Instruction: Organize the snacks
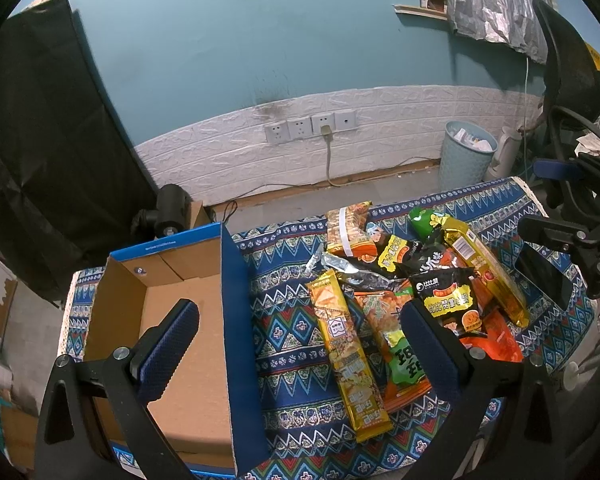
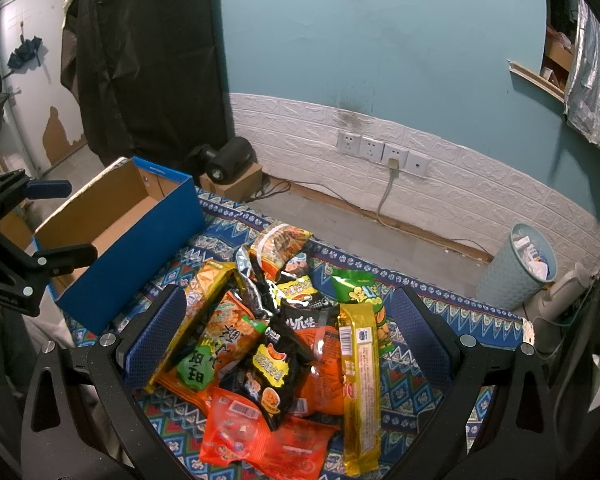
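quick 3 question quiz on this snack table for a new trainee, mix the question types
1. True or false: the cardboard box already holds snacks.
2. The green snack bag lies: A) in the box B) in the snack pile C) in the bin
3. Fill in: both the left gripper and right gripper are ___.

Key: 1 false; 2 B; 3 open
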`<state>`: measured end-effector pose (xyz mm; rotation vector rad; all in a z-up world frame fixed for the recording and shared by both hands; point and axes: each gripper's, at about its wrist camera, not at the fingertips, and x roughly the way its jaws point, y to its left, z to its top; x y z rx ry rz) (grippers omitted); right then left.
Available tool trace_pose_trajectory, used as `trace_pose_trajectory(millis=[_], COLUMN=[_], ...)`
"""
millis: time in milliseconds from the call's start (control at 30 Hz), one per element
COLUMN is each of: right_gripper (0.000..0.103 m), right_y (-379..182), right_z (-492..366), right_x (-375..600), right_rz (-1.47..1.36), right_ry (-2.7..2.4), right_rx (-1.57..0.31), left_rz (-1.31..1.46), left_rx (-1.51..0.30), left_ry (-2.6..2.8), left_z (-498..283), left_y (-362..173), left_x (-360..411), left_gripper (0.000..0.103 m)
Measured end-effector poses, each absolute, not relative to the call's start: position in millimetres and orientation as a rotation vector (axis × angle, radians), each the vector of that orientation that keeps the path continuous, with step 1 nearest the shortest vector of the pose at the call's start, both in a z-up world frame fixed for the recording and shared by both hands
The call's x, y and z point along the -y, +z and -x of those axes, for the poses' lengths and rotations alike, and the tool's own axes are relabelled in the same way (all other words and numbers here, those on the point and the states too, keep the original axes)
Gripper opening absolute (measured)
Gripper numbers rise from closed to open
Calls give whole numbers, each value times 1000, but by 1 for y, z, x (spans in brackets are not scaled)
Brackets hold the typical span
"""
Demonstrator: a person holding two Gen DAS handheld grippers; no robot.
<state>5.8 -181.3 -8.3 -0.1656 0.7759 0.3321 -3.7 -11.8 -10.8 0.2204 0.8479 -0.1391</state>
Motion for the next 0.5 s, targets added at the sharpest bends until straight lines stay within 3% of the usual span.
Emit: trace_pose_trajectory(millis=[500], right_gripper=[100], right_y=[-8], right_z=[-6], right_x=[182], right_rz=[166], right_ry=[331], right_rx=[-777], left_rz=[-223], left_rx=[-852], left_ry=[-143], left_z=[8], left_y=[-14], left_x=[14], left_gripper=[102])
